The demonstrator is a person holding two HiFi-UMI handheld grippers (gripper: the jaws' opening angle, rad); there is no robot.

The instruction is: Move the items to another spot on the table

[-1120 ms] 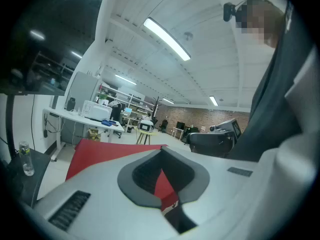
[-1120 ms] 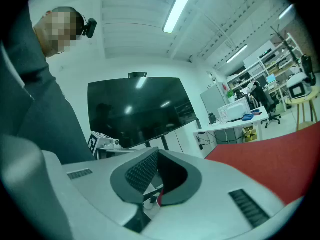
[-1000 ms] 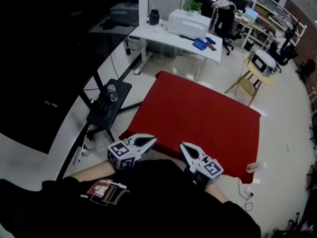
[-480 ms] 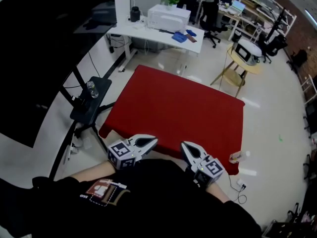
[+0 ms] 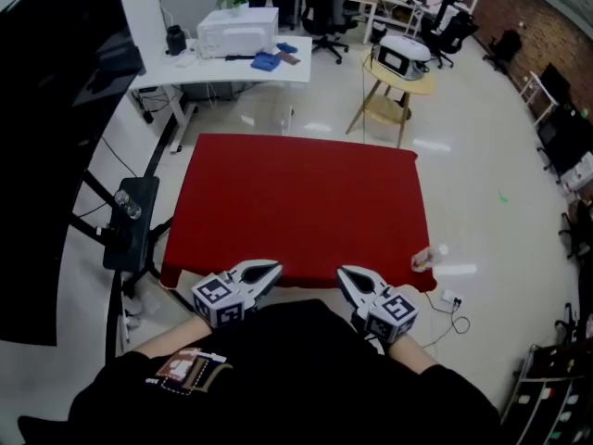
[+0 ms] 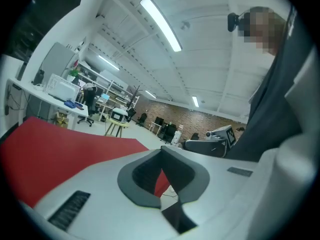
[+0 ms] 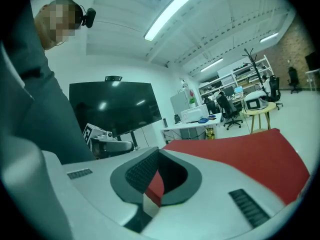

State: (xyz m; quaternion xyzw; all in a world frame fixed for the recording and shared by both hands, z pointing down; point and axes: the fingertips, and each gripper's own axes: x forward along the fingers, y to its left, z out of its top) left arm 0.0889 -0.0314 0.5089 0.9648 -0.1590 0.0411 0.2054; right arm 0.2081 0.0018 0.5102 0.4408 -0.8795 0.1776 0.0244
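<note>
one left gripper (image 5: pixel 275 267), one right gripper (image 5: pixel 340 273), one red table (image 5: pixel 296 202), one white desk (image 5: pixel 215 69), one yellow stool (image 5: pixel 406 85)

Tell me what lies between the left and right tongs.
No item: the head view shows only the red table's near edge and the person's black top between the left tongs and right tongs, both shut.

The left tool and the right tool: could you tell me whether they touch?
Apart. The head view shows a clear gap, with the person's dark shirt behind it, between the left tool and the right tool.
</note>
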